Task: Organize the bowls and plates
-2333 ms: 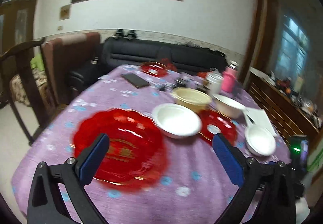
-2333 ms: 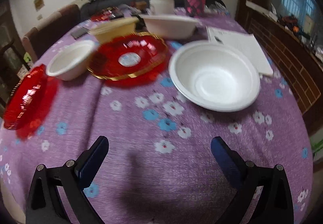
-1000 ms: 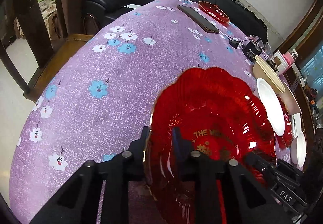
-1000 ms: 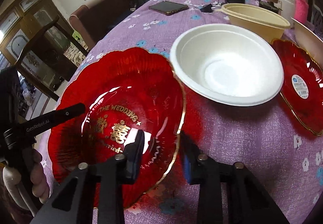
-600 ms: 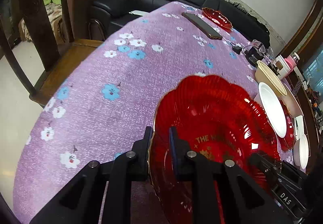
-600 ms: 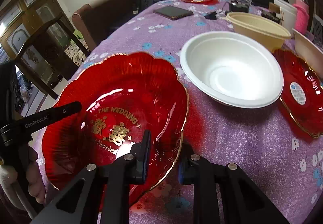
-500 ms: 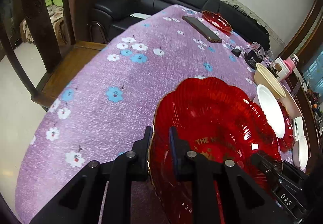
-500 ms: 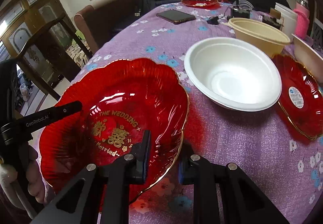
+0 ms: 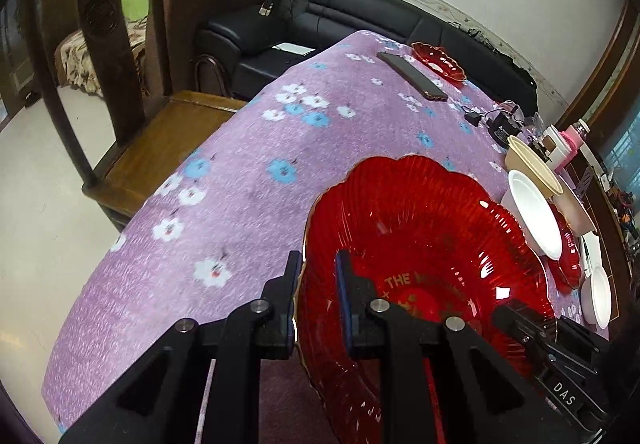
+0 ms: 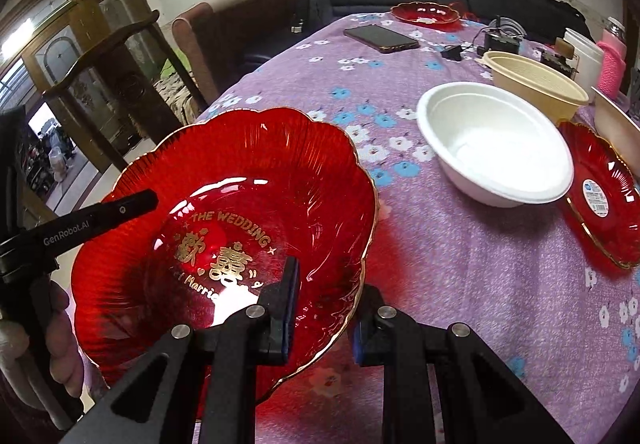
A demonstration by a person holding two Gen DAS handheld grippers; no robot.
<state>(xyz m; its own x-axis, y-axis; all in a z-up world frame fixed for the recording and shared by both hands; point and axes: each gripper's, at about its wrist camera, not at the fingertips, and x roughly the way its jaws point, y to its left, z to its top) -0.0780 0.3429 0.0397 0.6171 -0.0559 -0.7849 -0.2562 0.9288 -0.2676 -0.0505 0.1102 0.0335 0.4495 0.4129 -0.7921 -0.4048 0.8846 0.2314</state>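
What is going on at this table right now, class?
A person holds a gripper in each hand, and both are clamped on opposite rims of one large red plate. The left gripper pinches one edge, the right gripper the other, with the plate lifted above the purple tablecloth. A white bowl, a beige bowl and another red plate sit on the table.

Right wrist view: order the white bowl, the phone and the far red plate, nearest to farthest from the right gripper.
From the right gripper:
1. White bowl, mid-table, right.
2. Phone, farther back, centre.
3. Far red plate, at the table's far edge by the sofa.
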